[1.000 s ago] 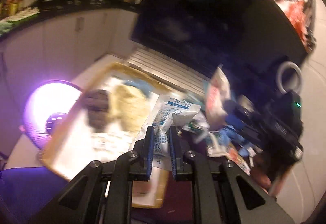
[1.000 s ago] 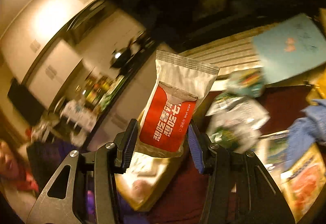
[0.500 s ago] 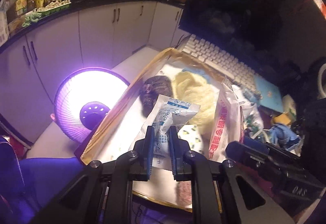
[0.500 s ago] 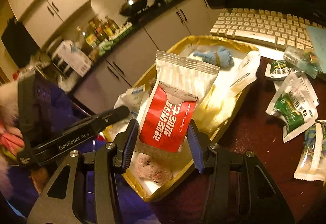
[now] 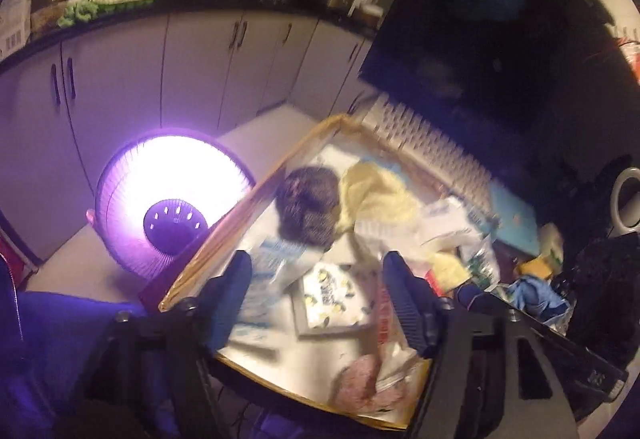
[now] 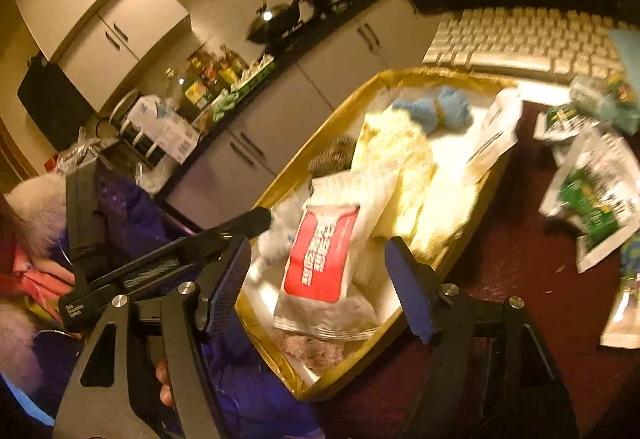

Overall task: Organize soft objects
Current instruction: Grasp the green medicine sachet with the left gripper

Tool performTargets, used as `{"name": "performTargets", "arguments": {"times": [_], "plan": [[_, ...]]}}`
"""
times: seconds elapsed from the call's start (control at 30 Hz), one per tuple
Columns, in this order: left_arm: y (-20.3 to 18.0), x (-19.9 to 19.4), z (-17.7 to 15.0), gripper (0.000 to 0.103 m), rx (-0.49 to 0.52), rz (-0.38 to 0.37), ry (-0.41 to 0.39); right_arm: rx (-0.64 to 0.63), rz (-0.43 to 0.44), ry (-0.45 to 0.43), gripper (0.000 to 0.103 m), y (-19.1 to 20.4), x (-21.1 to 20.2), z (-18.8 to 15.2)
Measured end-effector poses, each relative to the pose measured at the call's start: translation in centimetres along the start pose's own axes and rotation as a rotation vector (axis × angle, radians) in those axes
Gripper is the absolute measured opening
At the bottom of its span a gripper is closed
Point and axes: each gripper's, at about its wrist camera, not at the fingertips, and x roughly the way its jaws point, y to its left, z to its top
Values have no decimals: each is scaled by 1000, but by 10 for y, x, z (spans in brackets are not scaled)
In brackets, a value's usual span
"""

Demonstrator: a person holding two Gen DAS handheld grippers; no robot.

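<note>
Both the left claw (image 5: 316, 295) and the right claw (image 6: 318, 279) gape wide, holding nothing. A red-and-white wet-wipe pack (image 6: 324, 259) lies crinkled in the gold tray (image 6: 400, 73), beyond it a yellow cloth (image 6: 394, 143) and blue cloth (image 6: 434, 109).

Left hand-held gripper (image 5: 316, 291): matte black angular frame with triangular cut-outs, silver round-head screws at the pivots, two ribbed finger pads (image 5: 404, 303) (dark blue-black in this light).

Right hand-held gripper (image 6: 318, 279): same black frame and silver screws; ribbed pads (image 6: 408, 287) plainly blue.

Seen from the right wrist: small white lettering on the left unit's side, unreadable. Purple-blue sleeve; bare finger skin under the frame.
</note>
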Motion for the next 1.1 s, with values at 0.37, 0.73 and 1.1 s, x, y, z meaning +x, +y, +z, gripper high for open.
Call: {"name": "performTargets", "arguments": {"times": [0.37,0.73,1.1], "plan": [[-78,6,-9,69,118,-183,51,132,-204,-102,70,-58,-86,-2],[-126,29,-32,69,207,-238,132,233,-455,-69,67,-116,-111,-19],[-134,38,-38,69,203,-245,177,167,-655,-8,48,-107,-80,-16]]}}
